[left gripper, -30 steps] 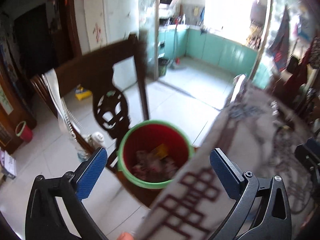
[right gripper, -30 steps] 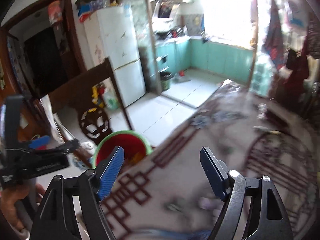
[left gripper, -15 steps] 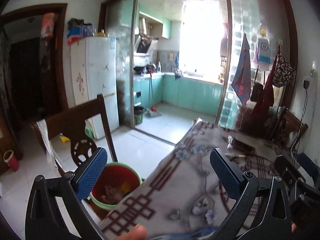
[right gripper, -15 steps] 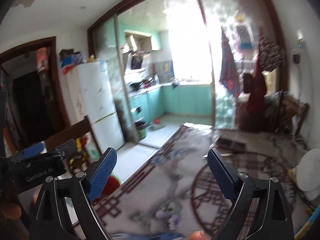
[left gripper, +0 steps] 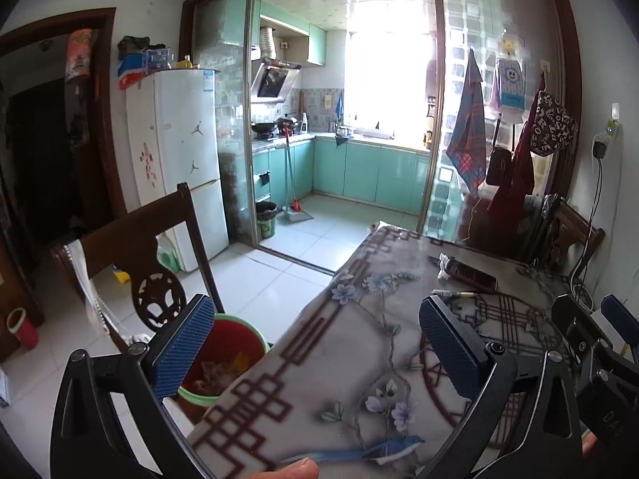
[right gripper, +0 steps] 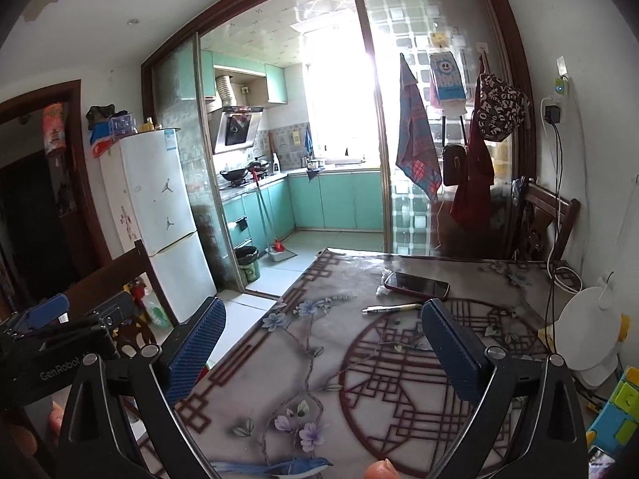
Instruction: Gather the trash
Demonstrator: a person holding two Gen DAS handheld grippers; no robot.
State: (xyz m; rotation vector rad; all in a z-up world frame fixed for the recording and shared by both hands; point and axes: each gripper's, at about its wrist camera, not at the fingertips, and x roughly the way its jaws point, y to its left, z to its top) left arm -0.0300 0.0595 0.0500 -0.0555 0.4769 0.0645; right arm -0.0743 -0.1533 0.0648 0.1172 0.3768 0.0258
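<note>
A red bin with a green rim (left gripper: 235,353) stands on the floor beside the table's left edge, with trash inside it. A small crumpled white scrap (left gripper: 443,264) lies on the patterned tablecloth at the far end; it also shows in the right wrist view (right gripper: 383,285). My left gripper (left gripper: 315,349) is open and empty, held over the table's left edge near the bin. My right gripper (right gripper: 321,345) is open and empty above the table's near part. The left gripper's body (right gripper: 60,343) shows at the left of the right wrist view.
A dark phone (right gripper: 417,284) and a pen (right gripper: 393,308) lie on the table (right gripper: 359,399) by the scrap. A dark wooden chair (left gripper: 131,239) stands left of the bin. A white fan (right gripper: 591,339) and cables sit at the table's right edge. Another chair (right gripper: 547,219) stands behind.
Both grippers have tilted up from looking down at the bin and table edge, so the room and far end of the table are now in view. Both stay open and empty.
</note>
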